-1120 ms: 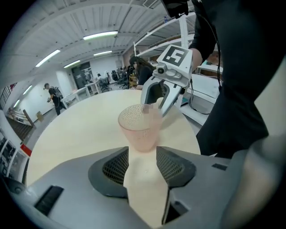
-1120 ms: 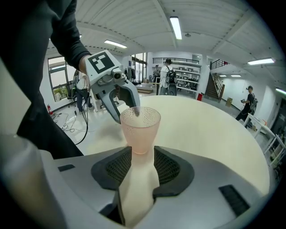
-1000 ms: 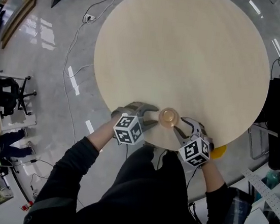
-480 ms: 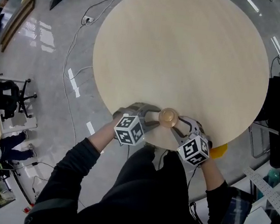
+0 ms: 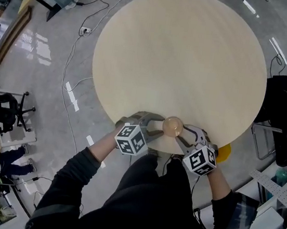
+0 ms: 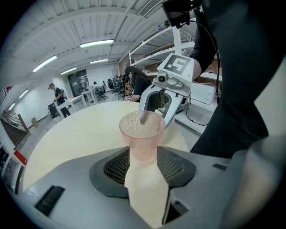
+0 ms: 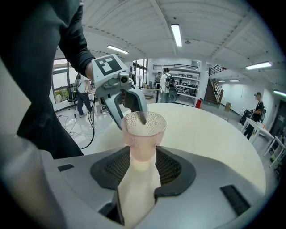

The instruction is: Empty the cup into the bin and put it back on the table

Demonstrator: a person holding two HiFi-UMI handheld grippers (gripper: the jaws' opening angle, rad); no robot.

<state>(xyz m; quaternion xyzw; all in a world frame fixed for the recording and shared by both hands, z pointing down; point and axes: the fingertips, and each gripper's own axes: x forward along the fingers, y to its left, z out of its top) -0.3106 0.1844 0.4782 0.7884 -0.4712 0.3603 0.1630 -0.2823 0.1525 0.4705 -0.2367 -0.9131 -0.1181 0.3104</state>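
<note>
- Two sets of jaws, both spread apart, face each other across one cup (image 5: 172, 126).
- Left gripper (image 5: 158, 126): jaws open. In the left gripper view the cup's base sits in the gap at the tips; cannot tell if the pads touch it.
- Right gripper (image 5: 182, 134): jaws open too. The right gripper view shows the same thing, with the cup's base in the gap between the black pads (image 7: 172, 167); contact is unclear.
- Each gripper view shows the other gripper just behind the cup, fingers spread on either side of it.
- Cup: pinkish, translucent, dimpled and upright. It stands on the table (image 5: 181, 64) at the near edge, lower centre of the head view.
- Marker cubes: left one (image 5: 131, 138) and right one (image 5: 199, 160) are just below the table edge in the frame.
- Table: round, pale wood, fills the upper centre of the head view.
- Dark sleeves (image 5: 69, 180) run from the lower frame up to the grippers.
- Yellow object (image 5: 224, 153) sits just past the table edge at lower right, partly hidden.
- Cables (image 5: 76, 50) lie on the grey floor at upper left, and an office chair (image 5: 4, 95) is at far left.
</note>
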